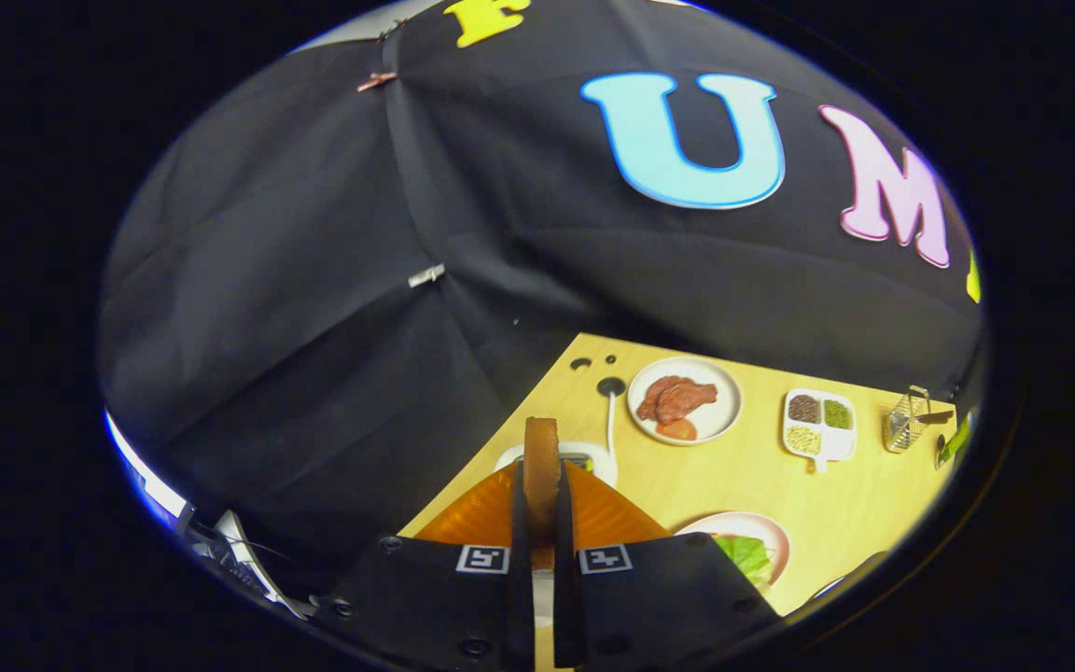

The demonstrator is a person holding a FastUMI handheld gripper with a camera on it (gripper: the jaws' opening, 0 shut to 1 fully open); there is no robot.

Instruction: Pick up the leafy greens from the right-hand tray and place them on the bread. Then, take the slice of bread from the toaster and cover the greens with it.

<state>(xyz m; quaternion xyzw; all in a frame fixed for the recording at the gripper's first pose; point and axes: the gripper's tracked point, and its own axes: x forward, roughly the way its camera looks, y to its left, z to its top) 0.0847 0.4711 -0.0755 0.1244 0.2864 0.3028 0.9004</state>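
**Bread slice pinched in the gripper above the toaster**

I see my gripper (542, 523) pressed onto a slice of bread (541, 467), which stands on edge between the two fingers, its brown crust rising just ahead of them. Both fingers (491, 518) squeeze its faces. Directly beyond the slice sits the white toaster (593, 459), near the worktop's (743, 476) left edge, with its white cord running up to a dark round hole in the worktop toward the far left corner.

To the right of the toaster, toward the far edge, a white plate (724, 415) carries pieces of reddish meat (677, 399). Nearer to me, just beside the right finger, a pinkish plate (775, 541) holds the leafy greens (745, 554); I cannot tell whether bread lies under them. Further right stands a white divided dish (819, 425) with brown, green and pale fillings, and near the far right corner a small wire basket (906, 422).
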